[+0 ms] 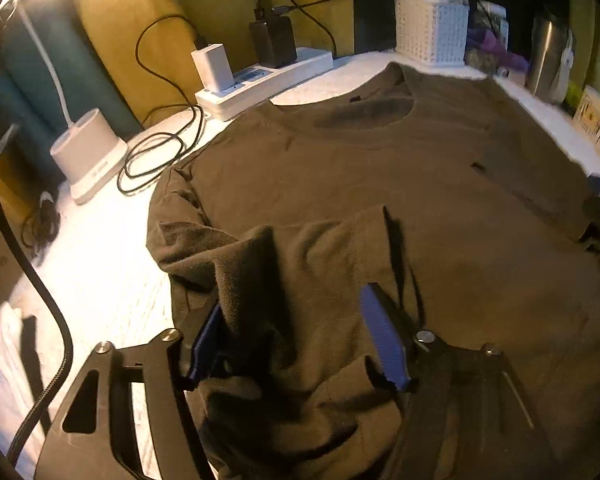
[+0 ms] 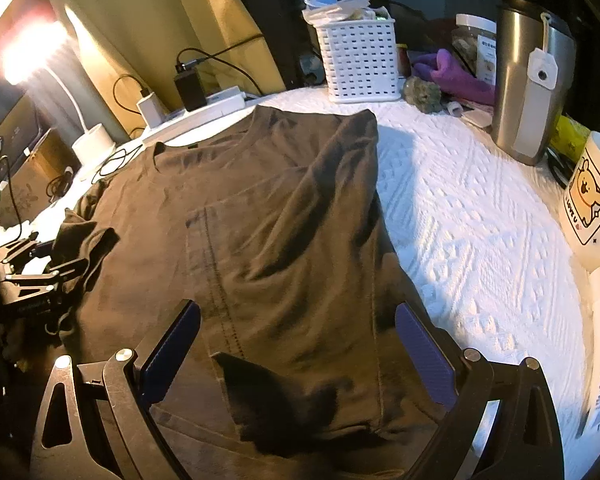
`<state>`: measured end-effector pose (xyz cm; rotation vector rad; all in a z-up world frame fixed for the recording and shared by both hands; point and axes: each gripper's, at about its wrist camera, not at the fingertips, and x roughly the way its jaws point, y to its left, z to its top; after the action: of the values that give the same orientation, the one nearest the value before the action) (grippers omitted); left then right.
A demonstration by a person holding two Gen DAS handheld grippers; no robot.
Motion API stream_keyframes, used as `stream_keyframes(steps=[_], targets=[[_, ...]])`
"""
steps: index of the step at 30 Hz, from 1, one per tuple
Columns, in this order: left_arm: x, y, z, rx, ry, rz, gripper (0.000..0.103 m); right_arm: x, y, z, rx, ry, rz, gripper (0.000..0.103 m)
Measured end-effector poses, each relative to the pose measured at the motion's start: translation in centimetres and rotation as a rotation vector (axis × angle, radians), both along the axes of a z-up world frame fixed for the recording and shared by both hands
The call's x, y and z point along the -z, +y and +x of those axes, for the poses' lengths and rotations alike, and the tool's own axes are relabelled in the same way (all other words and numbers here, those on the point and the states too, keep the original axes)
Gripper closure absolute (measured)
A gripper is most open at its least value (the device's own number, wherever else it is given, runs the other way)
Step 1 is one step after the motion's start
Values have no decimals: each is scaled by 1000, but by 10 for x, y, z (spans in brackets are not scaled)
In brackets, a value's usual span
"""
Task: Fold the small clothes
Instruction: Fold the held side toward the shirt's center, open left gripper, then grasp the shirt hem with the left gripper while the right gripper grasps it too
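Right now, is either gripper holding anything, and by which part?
The left gripper has the shirt's bunched left sleeve between its open fingers; whether it grips is unclear. The right gripper is open, holding nothing.

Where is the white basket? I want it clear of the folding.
In the right wrist view the white basket stands at the far edge of the table, just beyond the shirt, with a purple cloth on its right.
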<state>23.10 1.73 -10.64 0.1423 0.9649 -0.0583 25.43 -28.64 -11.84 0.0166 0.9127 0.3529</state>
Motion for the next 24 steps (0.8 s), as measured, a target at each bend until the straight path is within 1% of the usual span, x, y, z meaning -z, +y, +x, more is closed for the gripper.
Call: stream_keyframes(steps=[7, 11, 17, 24], targets=[[-29, 12, -25, -54, -82, -50, 30, -10, -2, -10, 3, -32, 3, 5], [-41, 13, -45, -60, -115, -71, 30, -22, -6, -24, 13, -62, 1, 4], [-54, 13, -79, -42, -162, -83, 29, -39, -23, -53, 46, -118, -6, 4], [-60, 18, -121, -42, -189, -100, 29, -47, -44, -88, 86, -158, -26, 5]])
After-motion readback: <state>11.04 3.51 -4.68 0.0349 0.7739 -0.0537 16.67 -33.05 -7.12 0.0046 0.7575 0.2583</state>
